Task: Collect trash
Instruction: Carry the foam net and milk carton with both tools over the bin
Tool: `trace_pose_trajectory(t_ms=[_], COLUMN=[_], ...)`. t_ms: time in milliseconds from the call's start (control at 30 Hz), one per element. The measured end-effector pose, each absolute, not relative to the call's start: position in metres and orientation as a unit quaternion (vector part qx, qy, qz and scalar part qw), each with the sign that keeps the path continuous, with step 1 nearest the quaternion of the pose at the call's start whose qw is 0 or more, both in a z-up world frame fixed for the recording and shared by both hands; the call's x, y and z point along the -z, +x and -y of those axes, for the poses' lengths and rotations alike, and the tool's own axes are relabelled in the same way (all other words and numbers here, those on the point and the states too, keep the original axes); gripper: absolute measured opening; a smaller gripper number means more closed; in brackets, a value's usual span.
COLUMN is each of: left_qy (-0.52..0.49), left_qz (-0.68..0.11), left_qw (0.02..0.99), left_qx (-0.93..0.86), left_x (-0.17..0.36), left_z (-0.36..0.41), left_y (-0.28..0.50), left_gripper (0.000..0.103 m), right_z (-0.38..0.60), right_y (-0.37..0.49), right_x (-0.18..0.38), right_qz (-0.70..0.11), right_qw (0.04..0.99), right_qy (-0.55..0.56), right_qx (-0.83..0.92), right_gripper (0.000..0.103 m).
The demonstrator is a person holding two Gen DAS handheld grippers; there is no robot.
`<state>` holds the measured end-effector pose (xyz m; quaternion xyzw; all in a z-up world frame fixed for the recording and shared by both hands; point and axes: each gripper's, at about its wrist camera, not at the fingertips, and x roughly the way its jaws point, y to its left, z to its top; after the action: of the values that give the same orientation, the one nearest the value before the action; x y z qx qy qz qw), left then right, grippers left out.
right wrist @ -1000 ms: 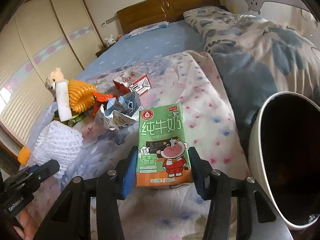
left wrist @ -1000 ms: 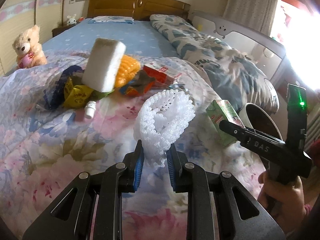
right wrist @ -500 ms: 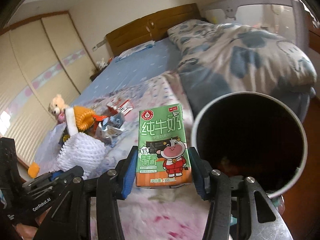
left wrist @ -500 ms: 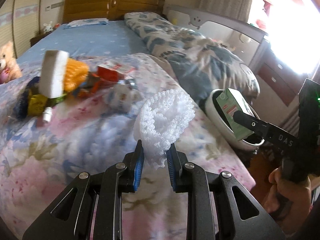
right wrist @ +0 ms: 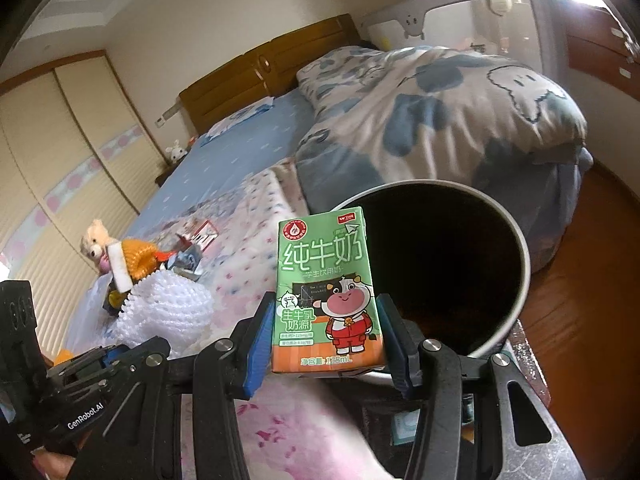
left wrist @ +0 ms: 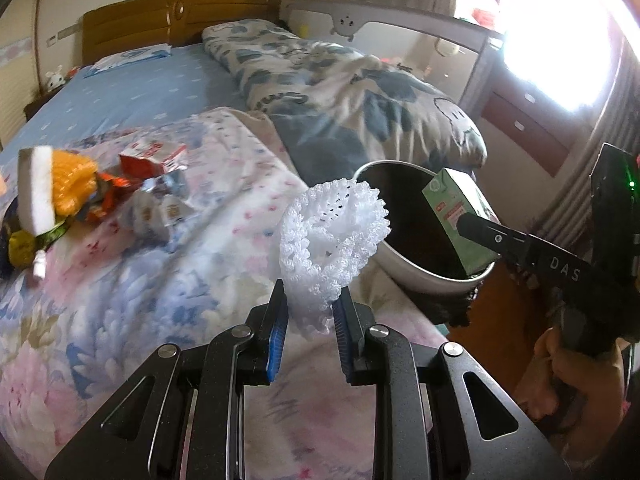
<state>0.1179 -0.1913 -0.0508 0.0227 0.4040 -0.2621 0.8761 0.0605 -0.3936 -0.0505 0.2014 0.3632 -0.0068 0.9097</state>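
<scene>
I've got the right gripper (right wrist: 326, 338) clamped on the milk carton (right wrist: 326, 292) over the bin (right wrist: 516, 240), the left gripper (left wrist: 310, 320) pinching the foam net (left wrist: 332, 236) beside it; neither dropped, wrapper pile (left wrist: 120, 196) left on bed.

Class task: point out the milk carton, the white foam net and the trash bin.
milk carton (right wrist: 326, 292): right wrist view, printed front face.
white foam net (left wrist: 334, 236): left wrist view, mesh middle.
trash bin (right wrist: 516, 236): right wrist view, right rim.

Milk carton (right wrist: 326, 294) between the right gripper (right wrist: 326, 344) fingers, trash bin (right wrist: 512, 236) directly behind it. Foam net (left wrist: 332, 240) between the left gripper (left wrist: 308, 326) fingers; bin ahead-right, litter pile (left wrist: 100, 196) on the quilt (left wrist: 120, 300) ahead-left.
</scene>
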Motion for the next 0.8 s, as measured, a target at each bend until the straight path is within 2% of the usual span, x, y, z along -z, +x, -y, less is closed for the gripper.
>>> trace_pose_trajectory(t_ms=[800], left_qy=[0.056], left_qz=[-0.408], left_qw=[0.859], left_qx=[0.303], left_x=[0.046], left_z=[0.265], left_y=[0.128], left_gripper=[0.02], right_z=[0.445], right_y=[0.058], right_x=[0.056], right_qz=[-0.363], right_qw=[0.904], right_qy=[0.223], right_qx=[0.042], right_gripper=[0.05])
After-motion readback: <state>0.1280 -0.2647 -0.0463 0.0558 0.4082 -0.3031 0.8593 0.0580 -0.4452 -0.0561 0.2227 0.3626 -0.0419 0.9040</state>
